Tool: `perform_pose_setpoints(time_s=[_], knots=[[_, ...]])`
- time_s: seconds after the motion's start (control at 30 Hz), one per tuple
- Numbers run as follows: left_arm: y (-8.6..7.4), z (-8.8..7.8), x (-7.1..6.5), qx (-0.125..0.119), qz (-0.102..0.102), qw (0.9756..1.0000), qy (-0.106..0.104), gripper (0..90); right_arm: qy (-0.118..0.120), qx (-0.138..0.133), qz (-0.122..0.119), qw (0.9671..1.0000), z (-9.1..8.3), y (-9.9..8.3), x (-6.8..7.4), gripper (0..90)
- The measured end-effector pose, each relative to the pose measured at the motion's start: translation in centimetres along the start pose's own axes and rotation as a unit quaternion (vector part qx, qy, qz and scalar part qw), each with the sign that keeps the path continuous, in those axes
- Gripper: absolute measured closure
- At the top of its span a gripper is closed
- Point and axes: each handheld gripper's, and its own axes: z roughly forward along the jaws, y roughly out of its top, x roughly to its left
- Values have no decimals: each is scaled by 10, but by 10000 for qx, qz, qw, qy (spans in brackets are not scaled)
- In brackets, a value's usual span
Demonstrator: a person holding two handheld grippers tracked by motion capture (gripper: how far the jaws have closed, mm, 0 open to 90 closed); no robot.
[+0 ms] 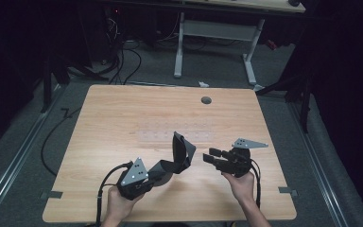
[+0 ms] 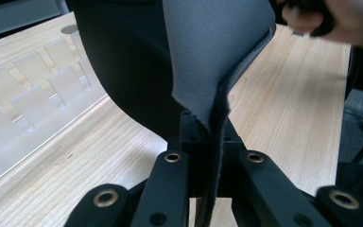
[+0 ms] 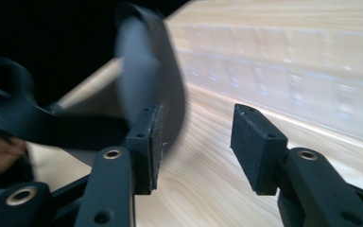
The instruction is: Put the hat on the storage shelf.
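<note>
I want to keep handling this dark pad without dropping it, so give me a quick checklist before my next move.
1. Left gripper clamped on the dark pad: ok.
2. Pad lifted off the table: ok, it curls upward.
3. Right gripper gripping the pad: not ok, jaws open, nothing between them.
4. Pad clear of the right jaws: cannot tell, it blurs behind one pad.
5. Clear plastic tray undisturbed: ok.

Dim overhead light is falling on the bench (image 1: pixel 123 118) while the surrounding room is sinking into darkness; the right gripper view is blurring the dark fabric (image 3: pixel 149 61) beside its jaws.
</note>
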Motion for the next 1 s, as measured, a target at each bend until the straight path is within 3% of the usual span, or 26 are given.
perform_pose_setpoints(time_s=[0.07,0.17,0.2,0.27,0.33,0.37,0.67,0.9,1.0], knots=[[3,-2,2,-58,-58,10000,33,864,-119,64,-9,9999,0,-4,-3,507],[6,-4,5,-147,-151,9998,54,864,-626,266,-129,9976,4,-18,-13,481],[7,-5,6,-178,-188,9997,54,864,-893,396,-104,9952,5,-26,-19,468],[9,-5,7,-239,-242,9994,82,863,-984,436,-140,9941,6,-29,-21,461],[12,-6,10,-286,-321,9990,132,864,-1356,576,-214,9888,8,-39,-29,451],[12,-6,10,-286,-321,9990,132,864,-1356,576,-214,9888,8,-39,-29,451],[20,-8,16,-420,-394,9980,244,863,-1968,747,-317,9771,9,-53,-40,425],[26,-9,20,-574,-464,9967,338,863,-2203,832,-400,9711,12,-58,-43,406],[29,-9,23,-622,-505,9960,393,863,-2225,867,-366,9704,13,-60,-44,402]])
